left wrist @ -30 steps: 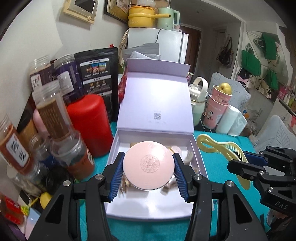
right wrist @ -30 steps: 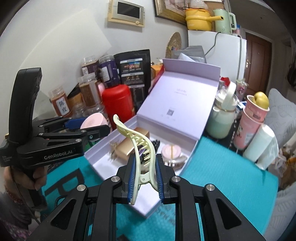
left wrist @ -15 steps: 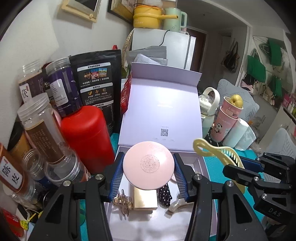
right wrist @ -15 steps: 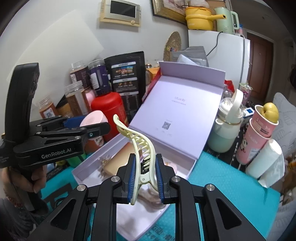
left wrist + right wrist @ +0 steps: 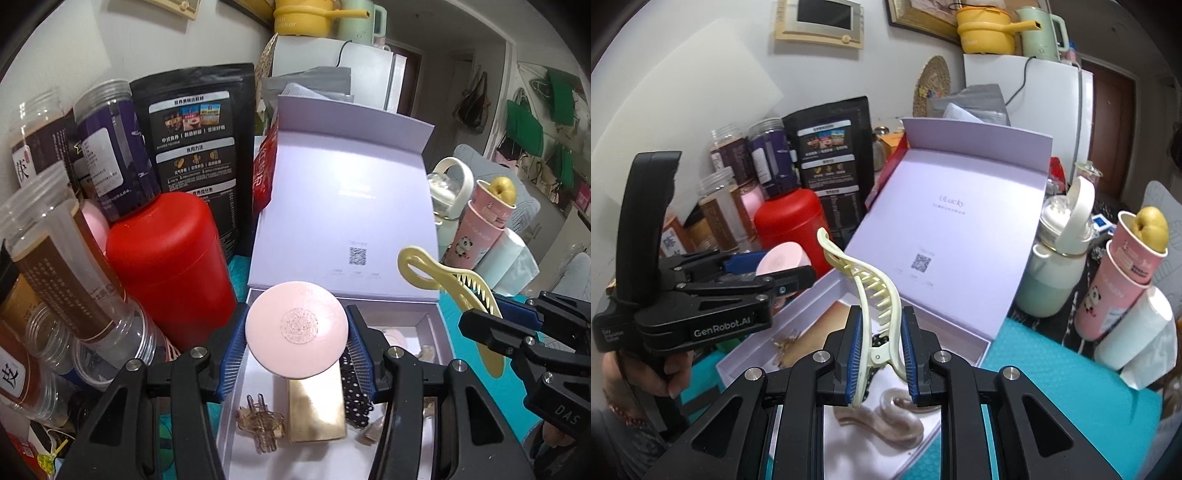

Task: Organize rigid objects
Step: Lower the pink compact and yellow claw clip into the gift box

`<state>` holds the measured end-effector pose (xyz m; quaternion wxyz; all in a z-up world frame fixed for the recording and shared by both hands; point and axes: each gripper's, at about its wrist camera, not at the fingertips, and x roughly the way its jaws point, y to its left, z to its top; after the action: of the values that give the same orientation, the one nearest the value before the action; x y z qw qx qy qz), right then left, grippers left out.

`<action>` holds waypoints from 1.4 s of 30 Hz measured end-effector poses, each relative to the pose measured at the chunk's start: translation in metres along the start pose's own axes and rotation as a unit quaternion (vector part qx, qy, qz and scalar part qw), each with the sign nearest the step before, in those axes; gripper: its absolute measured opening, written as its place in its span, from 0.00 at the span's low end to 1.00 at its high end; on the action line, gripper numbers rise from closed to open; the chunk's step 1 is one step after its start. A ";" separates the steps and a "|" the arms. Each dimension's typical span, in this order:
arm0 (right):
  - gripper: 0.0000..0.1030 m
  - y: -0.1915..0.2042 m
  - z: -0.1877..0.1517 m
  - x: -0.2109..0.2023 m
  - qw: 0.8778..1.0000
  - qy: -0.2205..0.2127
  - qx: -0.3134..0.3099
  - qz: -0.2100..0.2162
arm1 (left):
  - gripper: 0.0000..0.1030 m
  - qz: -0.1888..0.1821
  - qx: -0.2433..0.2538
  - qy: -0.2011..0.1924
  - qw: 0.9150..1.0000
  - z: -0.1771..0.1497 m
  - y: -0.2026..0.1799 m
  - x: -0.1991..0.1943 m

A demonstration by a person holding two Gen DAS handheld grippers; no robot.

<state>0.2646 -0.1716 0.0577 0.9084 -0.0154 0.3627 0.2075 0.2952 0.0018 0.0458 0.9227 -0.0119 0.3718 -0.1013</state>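
My left gripper point(image 5: 296, 334) is shut on a round pink compact point(image 5: 296, 334), held over the back part of the open lilac box point(image 5: 236, 424). The same compact point(image 5: 781, 260) shows in the right wrist view at the left gripper's tip. My right gripper point(image 5: 879, 354) is shut on a pale yellow hair claw point(image 5: 875, 299), held above the box's near right part; the claw point(image 5: 454, 280) also appears at the right in the left wrist view. Inside the box lie a gold case point(image 5: 317, 410), a clear brown clip point(image 5: 260, 424), a black dotted piece point(image 5: 352, 395) and a beige wavy clip point(image 5: 886, 417).
The box lid point(image 5: 347, 221) stands upright behind. A red canister point(image 5: 166, 266), several jars point(image 5: 62, 258) and a black pouch point(image 5: 195, 147) crowd the left. A kettle-like bottle point(image 5: 1060, 258), pink cups point(image 5: 1119, 280) and a paper roll point(image 5: 1137, 336) stand right on the teal mat point(image 5: 1052, 387).
Both grippers moved forward and lower toward the lid, each keeping its grip. The box's contents now show under the compact, and the red canister looms closer.
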 end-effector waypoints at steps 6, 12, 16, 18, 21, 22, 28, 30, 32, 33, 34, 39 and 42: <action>0.20 -0.008 -0.003 0.019 1.000 0.009 0.017 -0.002 | 0.49 0.002 -0.003 0.020 1.000 -0.003 0.003 0.019; 0.20 -0.017 -0.009 0.037 0.999 0.031 0.023 -0.010 | 0.49 -0.004 0.011 0.035 0.999 -0.007 -0.006 0.034; 0.20 -0.022 -0.016 0.051 0.998 0.052 0.028 -0.008 | 0.49 -0.016 0.014 0.056 0.998 -0.011 -0.007 0.045; 0.20 -0.023 -0.019 0.056 0.998 0.061 0.029 -0.009 | 0.49 -0.020 0.013 0.067 0.997 -0.014 -0.007 0.050; 0.20 -0.027 -0.021 0.062 0.997 0.069 0.037 -0.003 | 0.49 -0.025 0.010 0.078 0.997 -0.016 -0.005 0.056; 0.20 -0.029 -0.022 0.062 0.997 0.070 0.039 -0.003 | 0.49 -0.025 0.009 0.080 0.996 -0.016 -0.004 0.057; 0.20 -0.032 -0.025 0.070 0.995 0.085 0.044 0.007 | 0.49 -0.023 0.016 0.097 0.995 -0.020 -0.005 0.065; 0.20 -0.033 -0.026 0.074 0.995 0.092 0.046 0.007 | 0.49 -0.024 0.018 0.099 0.995 -0.020 -0.006 0.066; 0.20 -0.035 -0.027 0.077 0.994 0.097 0.048 0.003 | 0.49 -0.024 0.020 0.099 0.995 -0.021 -0.007 0.066; 0.20 -0.037 -0.028 0.078 0.994 0.100 0.051 0.001 | 0.49 -0.025 0.020 0.100 0.994 -0.021 -0.007 0.066; 0.20 -0.037 -0.029 0.079 0.993 0.101 0.052 0.000 | 0.49 -0.024 0.020 0.099 0.995 -0.021 -0.007 0.066; 0.20 -0.038 -0.033 0.088 0.992 0.112 0.052 -0.005 | 0.49 -0.021 0.027 0.100 0.994 -0.022 -0.010 0.069; 0.20 -0.034 -0.035 0.092 0.993 0.112 0.036 -0.027 | 0.49 -0.020 0.030 0.102 0.994 -0.022 -0.014 0.070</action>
<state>0.3149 -0.1750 -0.0333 0.8671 -0.0152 0.4693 0.1666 0.3273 -0.0243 -0.0168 0.8779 0.0189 0.4600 -0.1317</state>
